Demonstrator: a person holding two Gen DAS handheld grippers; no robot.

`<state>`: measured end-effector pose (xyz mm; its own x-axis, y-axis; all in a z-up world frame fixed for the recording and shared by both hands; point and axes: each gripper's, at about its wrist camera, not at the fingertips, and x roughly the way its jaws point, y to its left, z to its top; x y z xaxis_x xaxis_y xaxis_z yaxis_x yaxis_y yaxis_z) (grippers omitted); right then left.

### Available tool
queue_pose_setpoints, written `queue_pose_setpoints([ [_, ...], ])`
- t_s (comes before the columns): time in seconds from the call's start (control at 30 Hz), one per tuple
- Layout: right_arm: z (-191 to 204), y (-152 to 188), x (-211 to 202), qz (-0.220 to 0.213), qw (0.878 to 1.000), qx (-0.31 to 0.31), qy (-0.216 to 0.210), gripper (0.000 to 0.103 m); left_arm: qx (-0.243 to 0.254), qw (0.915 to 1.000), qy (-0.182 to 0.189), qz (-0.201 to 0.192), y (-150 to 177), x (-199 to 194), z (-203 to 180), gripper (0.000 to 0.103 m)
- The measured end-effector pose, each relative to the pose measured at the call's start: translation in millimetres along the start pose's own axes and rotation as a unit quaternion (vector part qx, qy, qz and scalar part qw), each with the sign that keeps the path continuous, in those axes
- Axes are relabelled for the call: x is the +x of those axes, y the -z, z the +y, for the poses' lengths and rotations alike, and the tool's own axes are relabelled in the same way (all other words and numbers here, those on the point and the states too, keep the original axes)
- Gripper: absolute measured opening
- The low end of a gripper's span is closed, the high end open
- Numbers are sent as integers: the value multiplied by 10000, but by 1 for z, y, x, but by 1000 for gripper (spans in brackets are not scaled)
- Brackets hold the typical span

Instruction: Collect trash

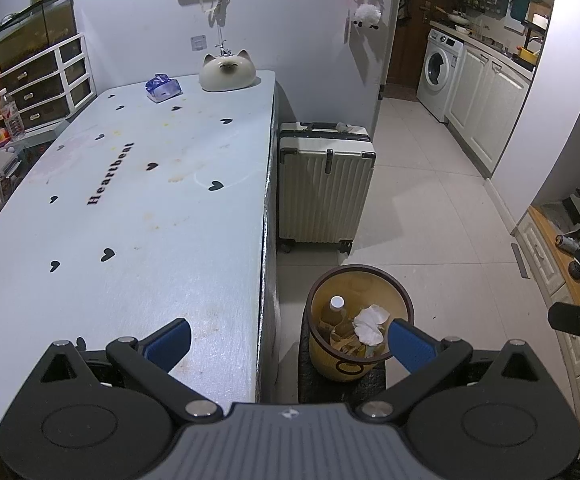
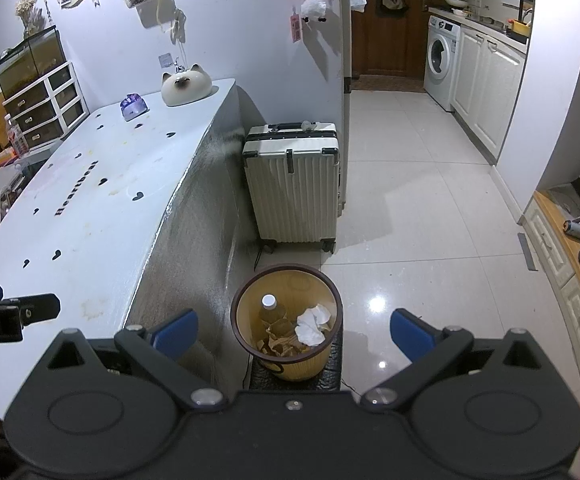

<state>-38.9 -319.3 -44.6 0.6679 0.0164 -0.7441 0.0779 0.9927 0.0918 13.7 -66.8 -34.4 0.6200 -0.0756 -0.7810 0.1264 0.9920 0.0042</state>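
Left tool (image 1: 289, 340) spread wide, nothing between the blue pads, poised over the near corner of the bench (image 1: 130, 208). Right tool (image 2: 293, 334) likewise wide and empty, hanging above the floor just off the bench edge.

Directly ahead at 12 o'clock of the right tool, at 1 o'clock of the left: a round yellow wastebasket (image 2: 290, 364) with a dark rim, standing on a low dark block beside the bench. Inside, a capped bottle of amber liquid (image 2: 271, 312) at the 10 o'clock side, a crumpled white tissue (image 2: 313, 326) toward 3 o'clock, torn brown paper scraps (image 2: 280, 342) beneath.

Judging by that, collection looks close to finished: trash already binned, no loose litter visible on the bench top, only stains. Left at the far end, around 11 o'clock: a blue tissue pack (image 1: 163, 87) and a cat-faced ceramic piece (image 1: 228, 71), likely keepers rather than rubbish. Beyond the basket at 12 o'clock, a white ribbed suitcase (image 2: 293, 188) against the wall.

Readable writing: "Heartbeat" printed in black across the bench cover, among small black hearts. On the left tool's body, seen at 9 o'clock in the right view, a partly cut-off white label ending "obot.AI". Bottle label not legible.
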Motion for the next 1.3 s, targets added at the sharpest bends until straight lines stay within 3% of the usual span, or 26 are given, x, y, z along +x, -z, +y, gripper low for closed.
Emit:
queue_pose_setpoints([
  [1.3, 1, 0, 8, 40, 10000, -22, -26, 103, -6, 10000, -9, 2, -2, 2, 1, 103],
])
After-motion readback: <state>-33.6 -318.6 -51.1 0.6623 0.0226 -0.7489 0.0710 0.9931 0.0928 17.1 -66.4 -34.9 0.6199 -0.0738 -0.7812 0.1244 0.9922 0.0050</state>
